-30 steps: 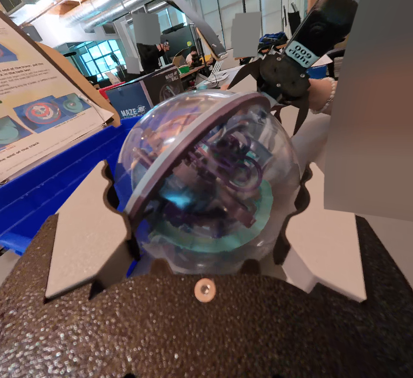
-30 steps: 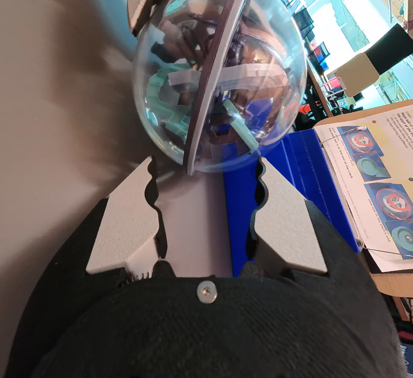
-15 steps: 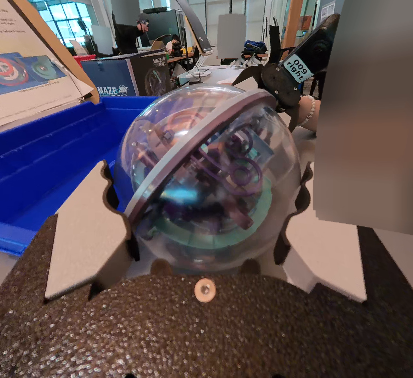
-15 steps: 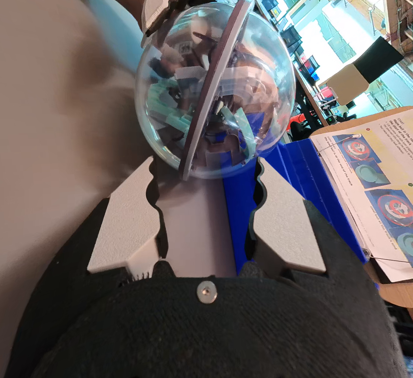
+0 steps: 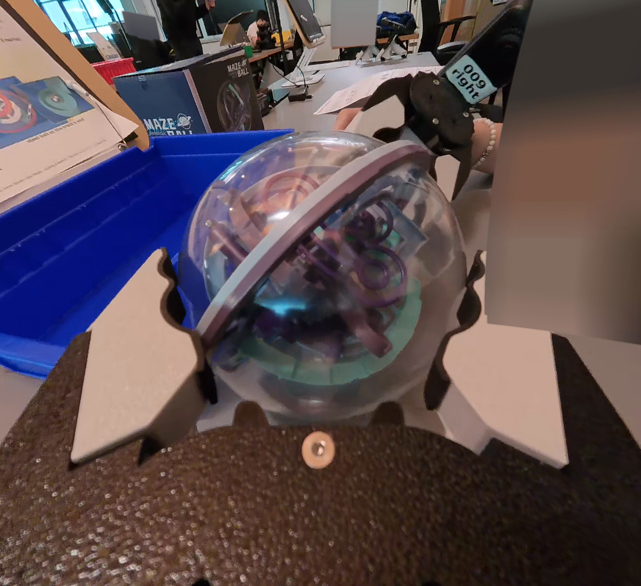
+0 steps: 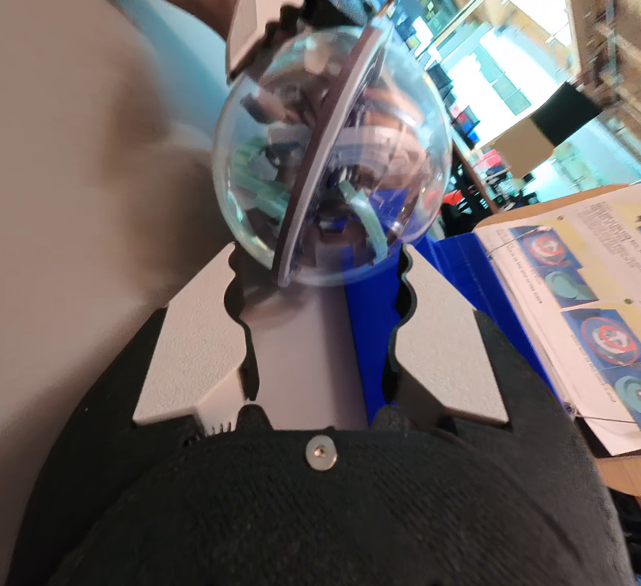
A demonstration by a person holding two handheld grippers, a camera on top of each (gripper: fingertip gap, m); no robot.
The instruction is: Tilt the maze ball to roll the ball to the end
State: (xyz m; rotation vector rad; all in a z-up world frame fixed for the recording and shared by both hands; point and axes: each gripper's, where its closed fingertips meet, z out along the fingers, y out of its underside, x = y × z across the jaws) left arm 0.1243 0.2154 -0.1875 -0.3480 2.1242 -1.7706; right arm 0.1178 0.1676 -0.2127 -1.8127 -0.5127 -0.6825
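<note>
Left wrist view shows the maze ball (image 5: 326, 271) seated deep between the left gripper (image 5: 322, 319) fingers, its clear shell pressed against the wavy inner edges of both pale pads (image 5: 138, 354), so this gripper is clamped on the sphere at its widest part. A grey-and-purple equator band runs diagonally across the ball, tilted up toward the far right. Inside are purple looping rails, teal stepped platforms and brownish curved tracks; the small rolling ball itself I cannot pick out.

From the right wrist view, the right gripper (image 6: 319, 292) is spread, its fingertips just under and beside the lower curve of the maze ball (image 6: 333, 160); whether they touch the shell I cannot tell, and the picture is blurred. Beyond the sphere, on its far upper side, the left gripper (image 6: 263, 28) clasps it.

The shell looks like hard, glossy, thin plastic: stiff, probably light, and slippery against flat pads. Its roundness gives no edge to catch, so the scalloped finger edges on opposite sides of the widest girth seem the safest hold; the raised band may offer a little purchase. Squeezing hard risks cracking or popping the two halves apart.

Left of the left gripper sits a blue bin (image 5: 86, 222), with a printed instruction sheet (image 5: 45, 118) propped on cardboard beyond it, and a dark product box (image 5: 194, 101) farther ahead.
</note>
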